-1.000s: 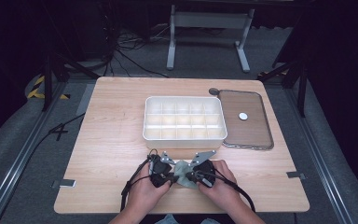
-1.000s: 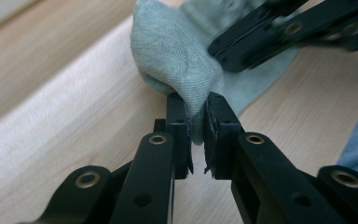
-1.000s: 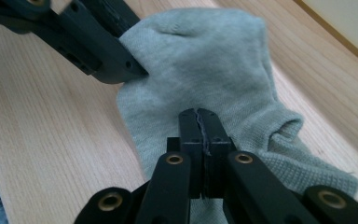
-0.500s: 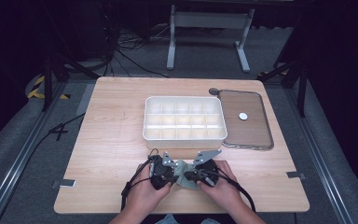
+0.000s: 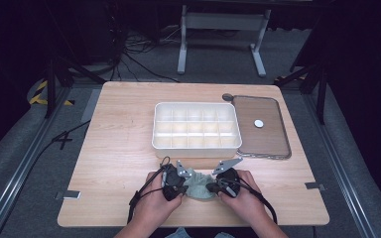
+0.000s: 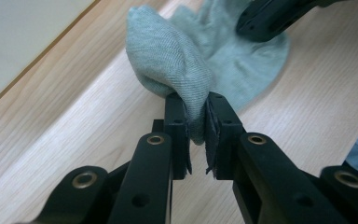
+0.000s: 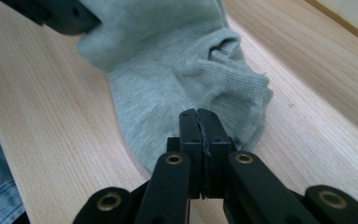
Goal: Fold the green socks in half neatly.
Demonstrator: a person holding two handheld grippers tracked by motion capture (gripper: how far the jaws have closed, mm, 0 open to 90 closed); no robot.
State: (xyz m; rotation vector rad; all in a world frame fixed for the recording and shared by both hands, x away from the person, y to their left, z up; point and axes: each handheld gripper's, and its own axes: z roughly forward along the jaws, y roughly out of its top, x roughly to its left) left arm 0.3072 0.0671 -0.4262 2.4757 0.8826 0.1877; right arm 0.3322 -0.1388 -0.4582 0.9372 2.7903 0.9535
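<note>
Near the compartment box (image 5: pixel 196 126), the sock (image 6: pixel 177 70) is pinched by the left gripper (image 6: pixel 196 119), while the right gripper (image 7: pixel 199 126), closed on its edge, could let thin fabric slip if pulled.

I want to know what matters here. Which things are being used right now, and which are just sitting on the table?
In use:
- soft grey-green knitted sock
- left gripper, pinching a fold of the sock
- right gripper, shut at the sock's edge

Just lying about:
- white plastic box with many compartments
- flat brown tray lid with a white knob
</note>
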